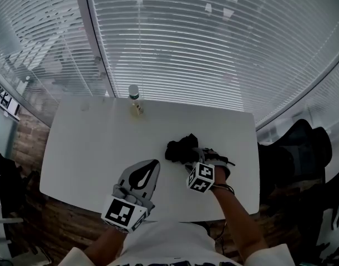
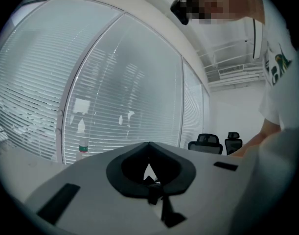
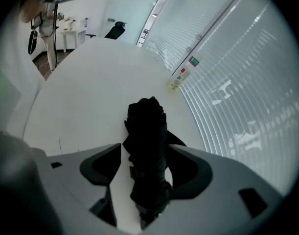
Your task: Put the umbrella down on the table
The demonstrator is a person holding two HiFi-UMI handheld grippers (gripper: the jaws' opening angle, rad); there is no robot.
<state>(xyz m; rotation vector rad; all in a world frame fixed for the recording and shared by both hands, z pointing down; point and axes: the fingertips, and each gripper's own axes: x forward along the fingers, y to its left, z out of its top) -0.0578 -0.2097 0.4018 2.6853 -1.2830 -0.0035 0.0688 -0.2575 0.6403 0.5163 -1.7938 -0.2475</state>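
White plastic fills my closest view: the left tool (image 1: pixel 152 165) hangs over the near edge of the counter (image 1: pixel 91 143) at about 7 o'clock, pointing level, its jaws drawn together tip to tip with nothing between them. Just to its right, at about 5 o'clock on the counter, the right tool (image 1: pixel 198 155) tilts steeply down, jaws spread wide. The black folded umbrella (image 3: pixel 147 131) lies flat on the counter between those jaws, running lengthways away from the tool toward 12 o'clock. I can see a strip of bare counter between the umbrella and the left jaw, so the tool isn't clamping it; on the other side I cannot tell whether fabric brushes the jaw. Further off, at 12 o'clock on the far edge of the counter, a clear bottle (image 1: pixel 134 92) with a green label stands upright, well apart from the umbrella. Behind it, closed white blinds (image 1: pixel 213 49) cover the curved window. Off the counter at 3 o'clock stand black office chairs (image 1: pixel 302 148).
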